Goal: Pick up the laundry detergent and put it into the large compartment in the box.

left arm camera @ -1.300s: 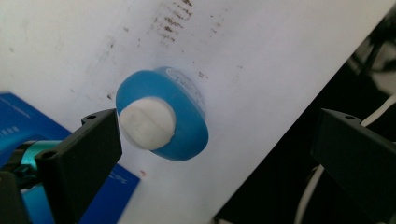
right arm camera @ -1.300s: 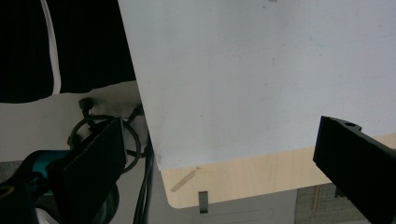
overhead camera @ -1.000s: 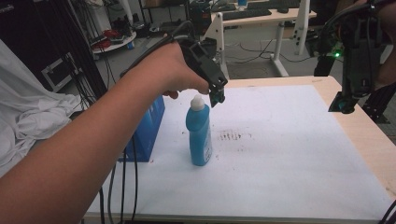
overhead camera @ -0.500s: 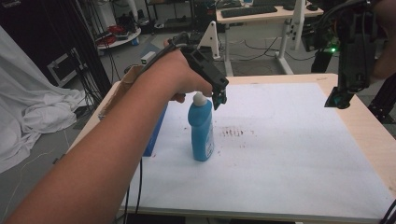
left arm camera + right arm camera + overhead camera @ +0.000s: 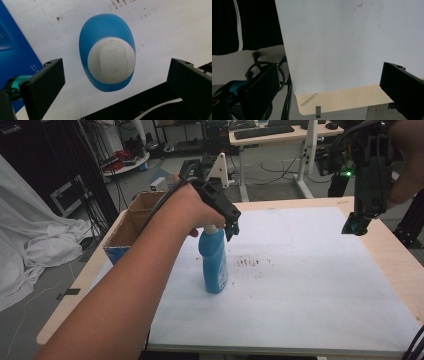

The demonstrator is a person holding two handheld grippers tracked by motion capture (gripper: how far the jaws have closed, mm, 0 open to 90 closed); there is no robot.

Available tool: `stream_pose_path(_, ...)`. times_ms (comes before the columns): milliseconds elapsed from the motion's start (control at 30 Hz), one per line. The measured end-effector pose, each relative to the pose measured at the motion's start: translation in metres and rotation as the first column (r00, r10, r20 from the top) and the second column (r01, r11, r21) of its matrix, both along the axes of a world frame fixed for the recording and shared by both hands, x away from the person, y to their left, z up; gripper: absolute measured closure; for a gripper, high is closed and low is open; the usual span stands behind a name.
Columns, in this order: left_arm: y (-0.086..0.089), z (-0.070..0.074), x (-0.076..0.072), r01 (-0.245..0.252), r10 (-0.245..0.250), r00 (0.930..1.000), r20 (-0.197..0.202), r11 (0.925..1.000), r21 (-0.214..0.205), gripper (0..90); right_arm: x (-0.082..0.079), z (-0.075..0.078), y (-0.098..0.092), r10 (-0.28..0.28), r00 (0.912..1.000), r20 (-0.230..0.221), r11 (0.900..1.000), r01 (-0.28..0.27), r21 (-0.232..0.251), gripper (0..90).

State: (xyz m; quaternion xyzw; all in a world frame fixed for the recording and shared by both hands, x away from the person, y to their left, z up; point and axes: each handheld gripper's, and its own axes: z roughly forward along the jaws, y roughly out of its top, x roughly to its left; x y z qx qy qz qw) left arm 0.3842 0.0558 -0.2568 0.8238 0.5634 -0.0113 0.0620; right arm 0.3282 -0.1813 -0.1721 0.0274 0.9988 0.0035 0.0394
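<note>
We see a blue plastic bottle with a white flip cap [image 5: 214, 262] standing upright on the white sheet [image 5: 310, 285] that covers the light wooden table [image 5: 395, 265], toward the sheet's left half and just left of a patch of small dark specks [image 5: 252, 261]. In the left gripper view the same bottle [image 5: 108, 52] appears from straight above, its oval white cap centred in the gap between the 2 black jaws.

The left gripper [image 5: 231, 222], held in the person's left hand [image 5: 192, 210], hangs directly over the bottle's cap, pointing down. Its jaws are spread wide, one on each side of the bottle with clear space between each jaw and the bottle; we see no contact, so nothing is grasped. From its own camera the left gripper [image 5: 113, 82] shows both jaws well apart.

Just left of the bottle, at the table's left edge, stands an open cardboard box with blue sides [image 5: 131, 227]; a blue panel of it [image 5: 15, 50] shows beside the bottle in the left gripper view.

The right gripper [image 5: 356, 225] is raised above the far right part of the table, well apart from the bottle, tilted down. In its own view the right gripper [image 5: 329, 82] has its 2 jaws released and wide apart, holding nothing, with the sheet's corner and the table edge [image 5: 342, 100] below.
</note>
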Motion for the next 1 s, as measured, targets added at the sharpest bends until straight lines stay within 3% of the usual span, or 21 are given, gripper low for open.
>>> stream_pose_path(100,0.0,-0.004,0.002,-0.002,0.003,1.0,-0.007,0.9999,0.017,1.7,0.0,0.0,0.0,-0.001,1.0,0.0,1.0,0.001,0.001,1.8)
stream_pose_path(367,0.0,-0.016,0.004,-0.006,0.006,0.9999,-0.015,0.9999,0.01,1.7,0.002,-0.002,0.003,-0.001,1.0,0.0,1.0,0.001,-0.007,1.8)
stream_pose_path(1000,-0.004,-0.038,0.009,-0.014,0.013,0.9997,0.02,0.9995,0.028,1.7,0.0,-0.006,0.0,-0.009,0.9999,-0.005,0.9999,0.009,-0.011,1.8)
